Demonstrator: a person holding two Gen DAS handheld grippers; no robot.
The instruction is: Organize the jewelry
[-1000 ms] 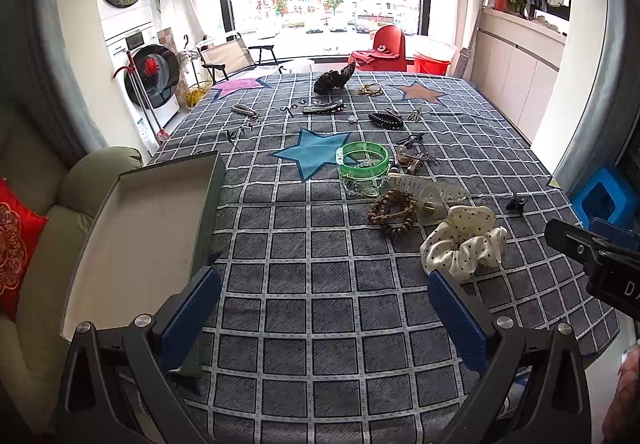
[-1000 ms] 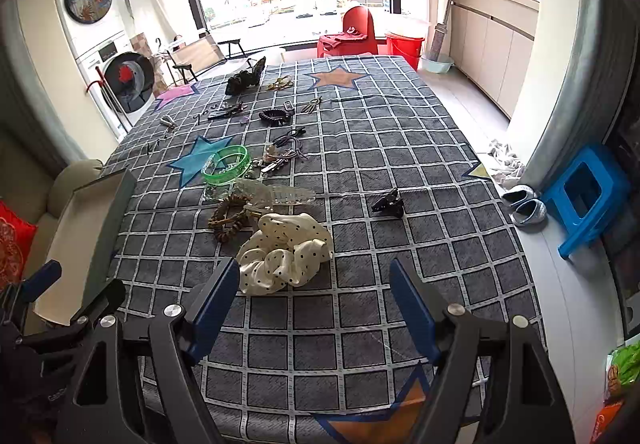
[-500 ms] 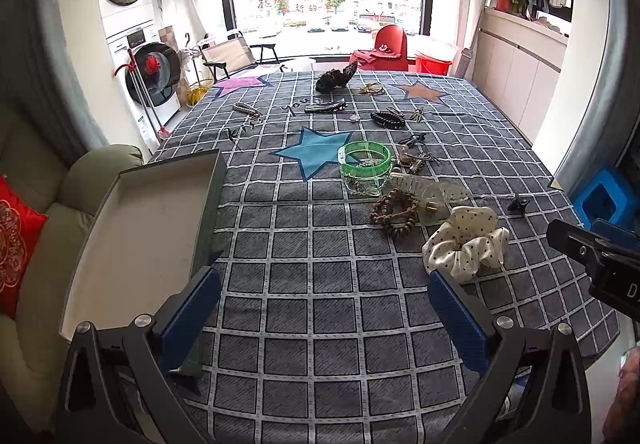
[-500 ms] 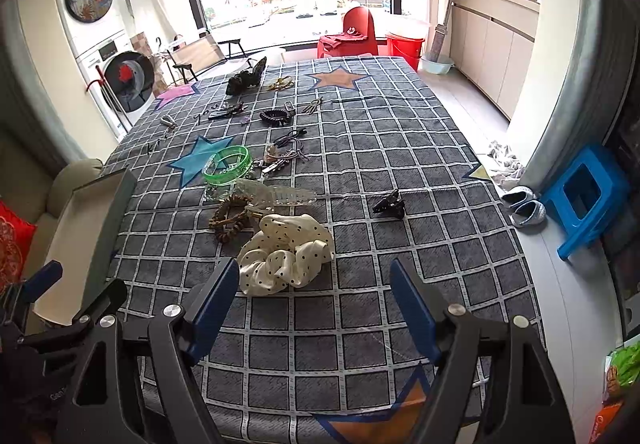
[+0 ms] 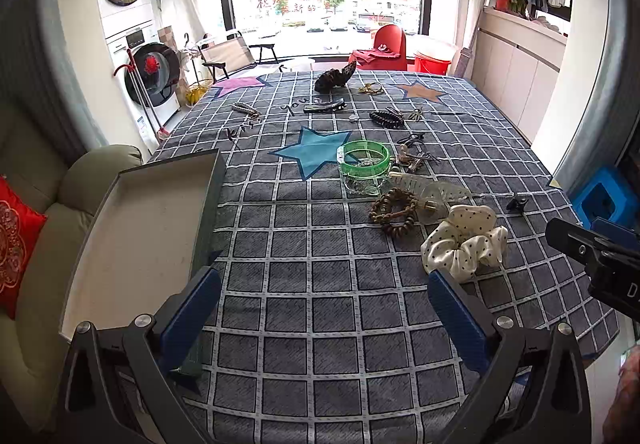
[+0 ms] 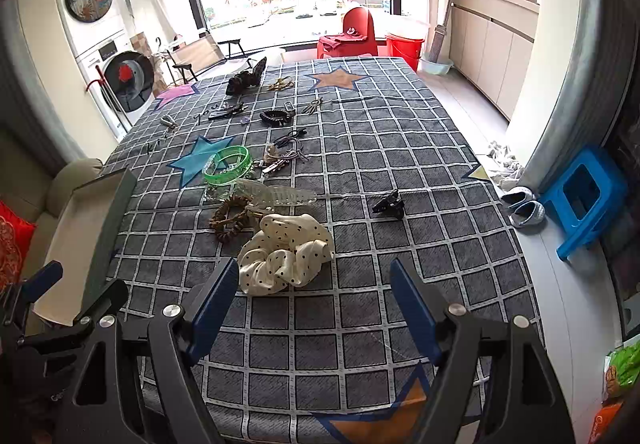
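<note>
A white polka-dot scrunchie (image 5: 464,248) (image 6: 284,256) lies on the checked tablecloth, nearest to me. Behind it are a brown bead bracelet (image 5: 394,210) (image 6: 230,218), a clear hair clip (image 5: 436,194) (image 6: 276,194) and a green bangle (image 5: 364,160) (image 6: 227,164). A small black claw clip (image 5: 517,202) (image 6: 389,204) lies to their right. An open grey box (image 5: 140,236) (image 6: 80,228) stands at the table's left edge. My left gripper (image 5: 320,284) hangs open over bare cloth beside the box. My right gripper (image 6: 314,272) is opening just short of the scrunchie, with nothing pressed between its pads.
More pieces lie farther back: a black coil hair tie (image 5: 386,119), a dark hair claw (image 5: 334,78), hair ties and clips (image 6: 286,154). A sofa with a red cushion (image 5: 16,240) is left of the table. A blue stool (image 6: 584,200) and slippers are on the floor to the right.
</note>
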